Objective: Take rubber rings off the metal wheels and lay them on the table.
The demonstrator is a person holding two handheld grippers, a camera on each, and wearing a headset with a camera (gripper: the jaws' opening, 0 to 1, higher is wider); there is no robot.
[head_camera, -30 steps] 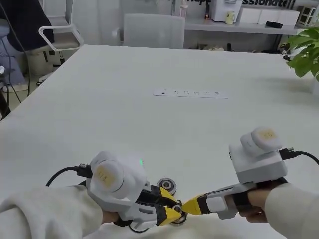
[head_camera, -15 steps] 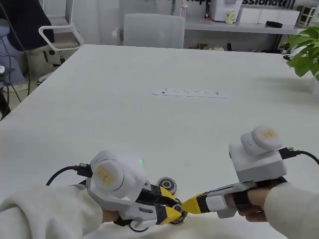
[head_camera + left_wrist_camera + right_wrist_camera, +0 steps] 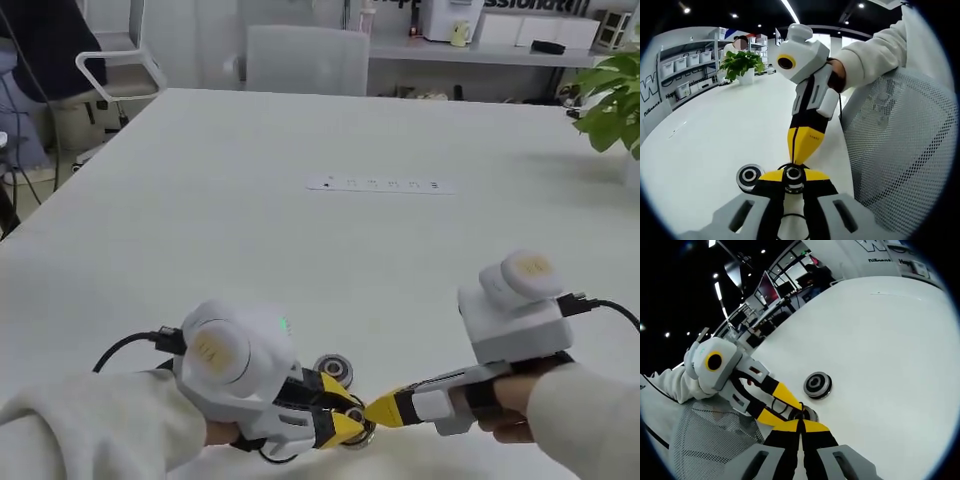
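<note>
Left claw [image 3: 345, 427] clamps a metal wheel [image 3: 793, 175] at the tabletop [image 3: 300, 250] near edge. Right claw [image 3: 800, 421] pinches its rubber ring [image 3: 781, 166]. The second wheel [image 3: 333, 371] is judged still ringed, so the task is at an early stage.

Pinches thin black rubber ring [image 3: 801, 409] between closed yellow tips of right gripper [image 3: 800, 423]. Meets left gripper [image 3: 795, 413], in from left, clamped on metal wheel [image 3: 811, 415]. Faces second wheel [image 3: 817, 385], flat on white table [image 3: 880, 340], near but apart.
</note>
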